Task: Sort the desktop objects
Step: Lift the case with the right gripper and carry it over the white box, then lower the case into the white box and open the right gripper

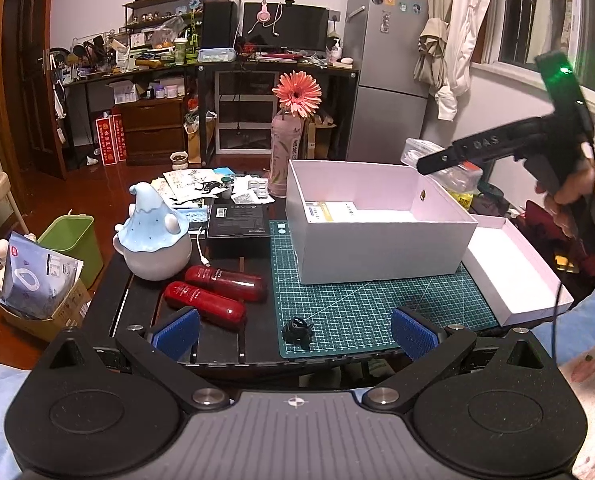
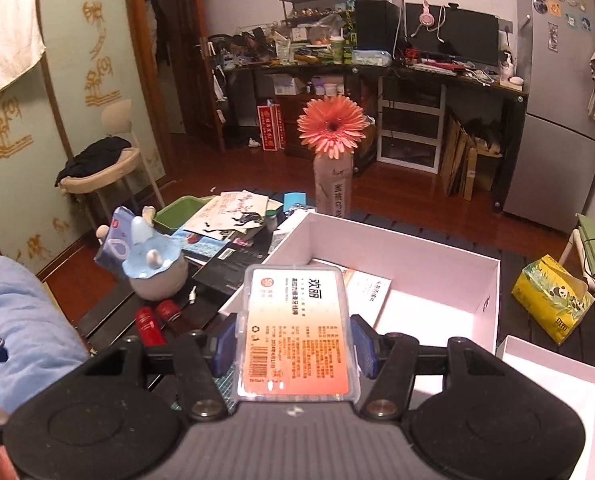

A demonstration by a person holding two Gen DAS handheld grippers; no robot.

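Overhead, right gripper (image 2: pixel 293 344) tilted down, clamping clear plastic case (image 2: pixel 295 330) above white box (image 2: pixel 437 276), left gripper (image 1: pixel 295 330) released

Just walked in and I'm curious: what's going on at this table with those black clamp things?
A person is sorting a cluttered table using two handheld grippers. The right gripper clamps a clear plastic case with an orange label, held above the open white box. The left gripper hangs open over the green cutting mat, holding nothing.
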